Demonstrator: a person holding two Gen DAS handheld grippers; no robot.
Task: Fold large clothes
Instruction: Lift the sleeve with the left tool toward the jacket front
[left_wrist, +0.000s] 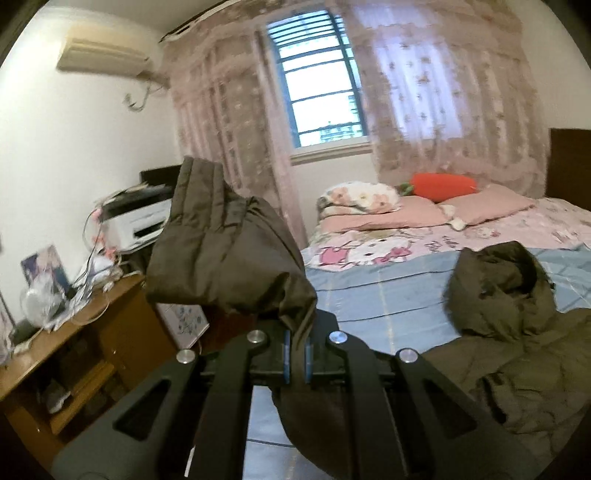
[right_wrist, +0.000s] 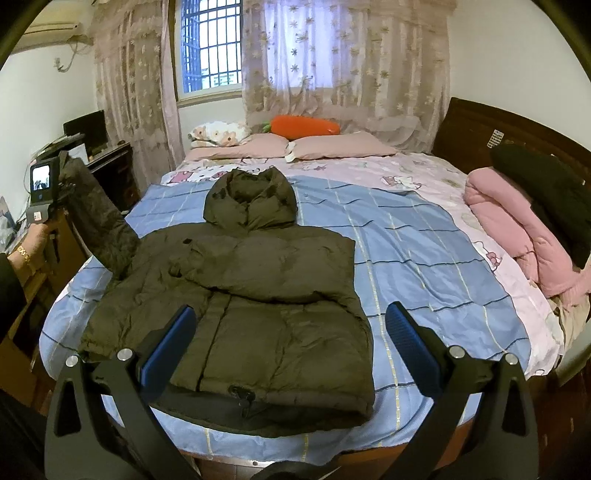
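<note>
Left gripper (left_wrist: 297, 349) clamped and raised, right gripper (right_wrist: 291, 325) agape

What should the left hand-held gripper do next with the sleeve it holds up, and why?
Probably carry the sleeve across and lay it on the jacket front. The left hand-held gripper is shut on the sleeve and holds it raised off the bed, while the other sleeve already lies folded over the chest. The right hand-held gripper is open and holds nothing.
</note>
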